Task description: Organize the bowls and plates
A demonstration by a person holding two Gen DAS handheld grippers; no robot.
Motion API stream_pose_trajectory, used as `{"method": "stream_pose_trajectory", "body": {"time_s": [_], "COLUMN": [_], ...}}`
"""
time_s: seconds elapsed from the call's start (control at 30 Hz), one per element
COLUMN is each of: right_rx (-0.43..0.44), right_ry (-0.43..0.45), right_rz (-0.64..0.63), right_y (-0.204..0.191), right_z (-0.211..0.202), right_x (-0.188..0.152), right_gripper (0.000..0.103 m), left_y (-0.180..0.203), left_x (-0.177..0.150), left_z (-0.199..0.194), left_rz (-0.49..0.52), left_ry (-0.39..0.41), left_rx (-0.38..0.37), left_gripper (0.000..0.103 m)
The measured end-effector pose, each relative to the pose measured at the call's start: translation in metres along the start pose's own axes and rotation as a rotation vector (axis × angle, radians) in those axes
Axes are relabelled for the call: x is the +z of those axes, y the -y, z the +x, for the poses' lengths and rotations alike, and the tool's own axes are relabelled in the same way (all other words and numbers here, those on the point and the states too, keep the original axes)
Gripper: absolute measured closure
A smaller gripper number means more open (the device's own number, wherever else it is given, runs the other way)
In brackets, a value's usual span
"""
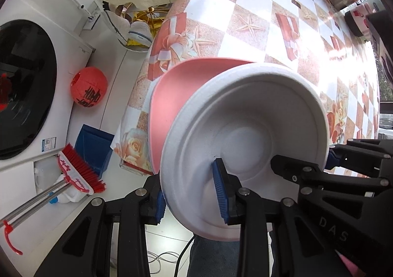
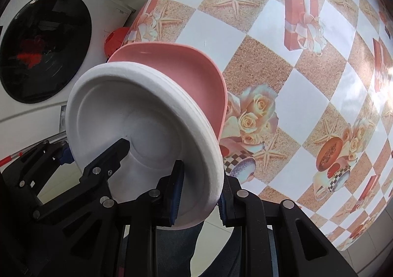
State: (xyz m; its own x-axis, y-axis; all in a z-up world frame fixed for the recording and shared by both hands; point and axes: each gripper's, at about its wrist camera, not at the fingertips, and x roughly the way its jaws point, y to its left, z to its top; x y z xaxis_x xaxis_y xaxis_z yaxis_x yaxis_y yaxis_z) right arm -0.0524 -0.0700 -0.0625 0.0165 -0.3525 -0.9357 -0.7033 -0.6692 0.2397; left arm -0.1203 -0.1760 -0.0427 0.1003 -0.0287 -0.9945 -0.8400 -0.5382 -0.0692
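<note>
Checkered tablecloth [image 2: 258, 38] below — both hand-held grippers [image 1: 191, 193] [image 2: 200, 193] clamp white bowl stack [image 1: 245, 134] nested in pink plate [image 1: 172, 95].

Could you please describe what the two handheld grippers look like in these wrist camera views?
Both the left gripper and the right gripper are matte black plastic linkages joined by round silver pins, with ribbed blue pads on the fingers. The right gripper's body carries pale raised letters, "DAS". A thin cable trails on the floor below. No sleeves are visible.
</note>
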Motion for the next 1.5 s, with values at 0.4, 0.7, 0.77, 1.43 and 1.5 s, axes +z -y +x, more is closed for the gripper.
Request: {"method": "stream_pose_trajectory", "body": {"time_s": [0.4, 0.7, 0.77, 1.43, 1.5], "right_rx": [-0.017, -0.097, -0.102, -0.154, -0.143], "right_ry": [0.024, 0.098, 0.121, 0.332, 0.317], "right_rz": [0.003, -0.038, -0.038, -0.145, -0.123], "right_y": [-0.007, -0.004, 0.001, -0.019, -0.014], "right_z": [0.009, -0.023, -0.032, -0.115, -0.113], "right_x": [0.004, -0.011, -0.016, -0.042, -0.041], "right_gripper": [0.076, 0.036, 0.021, 0.001, 0.001], "left_y": [-0.008, -0.01, -0.013, 0.015, 0.021], "left_x": [0.011, 0.014, 0.014, -0.021, -0.02], "left_z": [0.008, -0.011, -0.02, -0.127, -0.128], "left_rz": [0.005, -0.004, -0.004, 0.128, 0.138], "left_ry": [0.005, 0.081, 0.101, 0.269, 0.274], "left_rx": [-0.005, 0.088, 0.091, 0.114, 0.138], "left_gripper": [0.067, 0.054, 0.05, 0.008, 0.008]}}
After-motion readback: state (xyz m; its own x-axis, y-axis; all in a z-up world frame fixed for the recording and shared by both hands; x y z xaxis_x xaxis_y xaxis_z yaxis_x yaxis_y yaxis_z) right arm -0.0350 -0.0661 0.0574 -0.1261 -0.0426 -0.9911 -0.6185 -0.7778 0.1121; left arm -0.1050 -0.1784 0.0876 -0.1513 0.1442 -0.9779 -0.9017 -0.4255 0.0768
